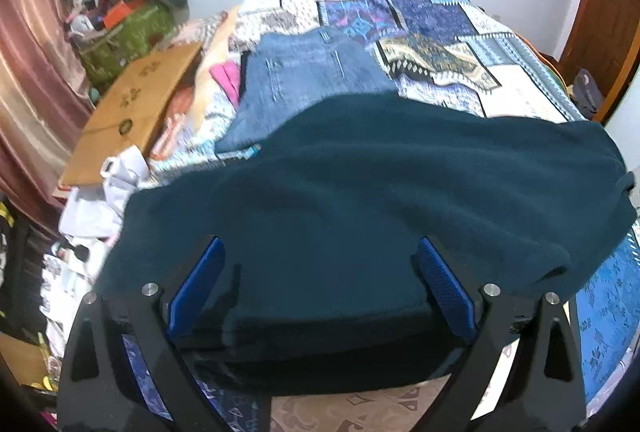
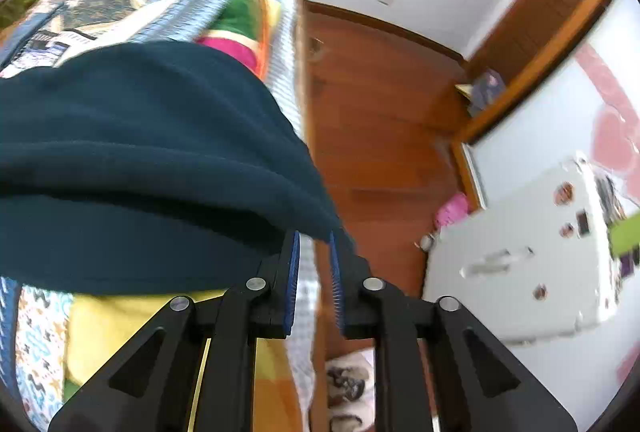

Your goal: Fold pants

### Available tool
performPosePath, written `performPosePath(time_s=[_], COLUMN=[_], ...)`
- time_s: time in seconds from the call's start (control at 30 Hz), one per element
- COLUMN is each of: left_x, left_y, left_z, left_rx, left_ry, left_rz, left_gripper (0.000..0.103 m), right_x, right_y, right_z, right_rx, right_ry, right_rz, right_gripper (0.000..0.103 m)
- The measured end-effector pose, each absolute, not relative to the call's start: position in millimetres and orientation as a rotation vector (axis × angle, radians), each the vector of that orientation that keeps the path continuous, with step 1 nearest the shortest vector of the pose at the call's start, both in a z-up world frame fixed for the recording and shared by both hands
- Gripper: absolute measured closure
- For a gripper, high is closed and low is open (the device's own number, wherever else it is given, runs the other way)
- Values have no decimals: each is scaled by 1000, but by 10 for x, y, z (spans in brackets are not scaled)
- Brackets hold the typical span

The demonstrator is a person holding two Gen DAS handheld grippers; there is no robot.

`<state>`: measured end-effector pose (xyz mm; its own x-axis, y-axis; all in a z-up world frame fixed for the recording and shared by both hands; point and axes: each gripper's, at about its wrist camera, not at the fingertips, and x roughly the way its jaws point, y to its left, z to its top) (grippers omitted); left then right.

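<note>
Dark teal pants (image 1: 360, 192) lie folded across the patchwork quilt (image 1: 460, 32) of a bed. My left gripper (image 1: 320, 241) is open wide, its blue pads (image 1: 196, 288) standing either side of the fold's near edge without pressing on it. In the right wrist view the same pants (image 2: 140, 152) reach the bed's right edge. There my right gripper (image 2: 314, 232) is nearly closed, and the right-hand corner of the pants sits pinched at its tips. Behind the tips a narrow gap between the pads shows the bed's side.
Blue jeans (image 1: 304, 80) lie on the quilt beyond the pants. A cardboard sheet (image 1: 132, 104) and loose clothes crowd the bed's left side. On the right the bed drops to a wooden floor (image 2: 380, 112), with a white cabinet (image 2: 520, 252) and slippers (image 2: 348, 384).
</note>
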<state>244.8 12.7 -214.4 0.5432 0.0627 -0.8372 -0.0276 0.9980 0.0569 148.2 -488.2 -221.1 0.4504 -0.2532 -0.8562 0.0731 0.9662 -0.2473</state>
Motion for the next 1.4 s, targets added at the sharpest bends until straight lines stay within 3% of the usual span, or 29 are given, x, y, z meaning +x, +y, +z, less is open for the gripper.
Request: performPosePath(time_s=[0.07,0.23,0.5,0.77,1.0,1.4], left_x=[2444,2347,2171,2026,1967,2320], left_y=[120,155,167,225,391,309], left_z=[-2234,-2286,-2277,-2240,-2086,-1601], left_rx=[32,-5,16,26,-39,17], left_ry=[1031,1035,1004,975,950,849], left_rz=[33,5,-17,-25,17,26], left_gripper=[5,5,5,5,5,5], right_x=[1419,1359,1823,1877,1528,1190], right_y=[-4883,-4547,-3516,-3362,-3495,-4192], right_z=[-2056,-1696,-1785,-2318,-2264,-1990], right_rx=[-102,91,94,-44,-43,305], right_ry=[1052,947,961,1121,1103,983], right_rz=[-176,-5,208,212,208,98], right_gripper=[84,53,39,39,39,39])
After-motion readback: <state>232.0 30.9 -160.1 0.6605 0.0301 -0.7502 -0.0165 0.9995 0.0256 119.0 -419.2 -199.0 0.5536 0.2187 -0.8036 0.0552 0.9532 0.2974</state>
